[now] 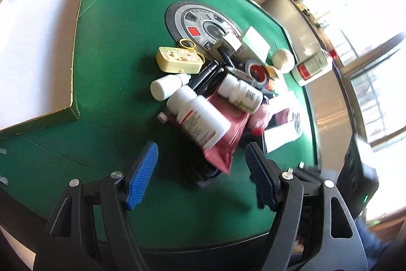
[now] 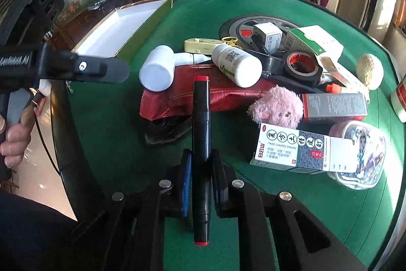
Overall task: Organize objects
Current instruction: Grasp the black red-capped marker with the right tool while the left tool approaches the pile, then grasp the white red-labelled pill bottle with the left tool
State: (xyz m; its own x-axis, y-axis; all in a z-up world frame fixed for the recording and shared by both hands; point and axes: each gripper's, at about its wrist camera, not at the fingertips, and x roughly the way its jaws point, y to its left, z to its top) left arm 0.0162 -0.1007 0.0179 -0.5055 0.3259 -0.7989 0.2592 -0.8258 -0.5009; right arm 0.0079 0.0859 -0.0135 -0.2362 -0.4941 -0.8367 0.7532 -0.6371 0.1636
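Note:
A pile of objects lies on the green table: white bottles, a red foil pouch, a yellow tin and black tape. My left gripper is open and empty, just in front of the pouch. My right gripper is shut on a black marker with red ends, held upright above the table's near edge. In the right wrist view the pile shows the pouch, bottles, tape, a pink plush and medicine boxes.
An open white box with green-gold walls stands at the left of the table, also in the right wrist view. A round control panel sits in the table centre. The left gripper's body reaches in from the left.

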